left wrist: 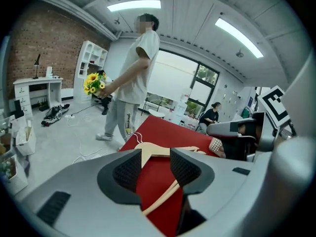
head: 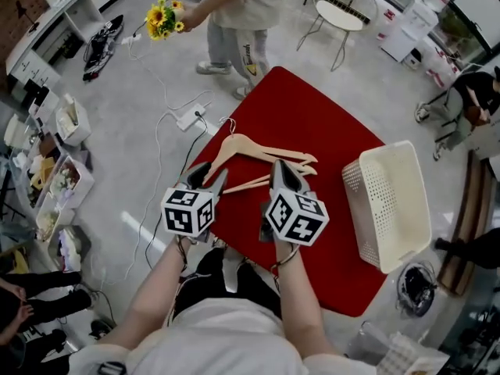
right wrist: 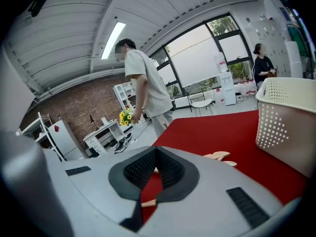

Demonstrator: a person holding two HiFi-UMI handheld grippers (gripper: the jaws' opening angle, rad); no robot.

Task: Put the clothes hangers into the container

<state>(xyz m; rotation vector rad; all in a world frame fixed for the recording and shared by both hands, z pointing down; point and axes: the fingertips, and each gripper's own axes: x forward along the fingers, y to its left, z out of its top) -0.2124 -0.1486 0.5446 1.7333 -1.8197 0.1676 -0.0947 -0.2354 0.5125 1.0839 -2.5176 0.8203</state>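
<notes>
close under the head camera, both forearms [head: 156, 287] reach forward side by side, wrists about level, each hand hidden behind its marker cube. the left gripper [head: 208, 178] points ahead and down over the near edge of the red table [head: 312, 119]. its jaws stand well apart with nothing clamped, and its own view shows one wooden arm running along the cloth under the gap. the right gripper [head: 285, 172] sits just beside it with its tips pressed together. wood shows below and beyond its pads, but i judge that it lies on the table and is not pinched.

just past both grippers lie the hangers [head: 250, 148], overlapping, hooks toward the far left. none is in the basket [head: 353, 184], which stands well apart at the table's right edge, so the step in hand looks like the first pick.

to do it well, the right jaws should open before they drop. take the top hanger at the neck or on a flat arm, and lift straight up so the one beneath isn't dragged. then lower it lengthwise into the basket.

beyond the table a person [head: 238, 6] stands holding flowers [head: 164, 18], clear of the work.
</notes>
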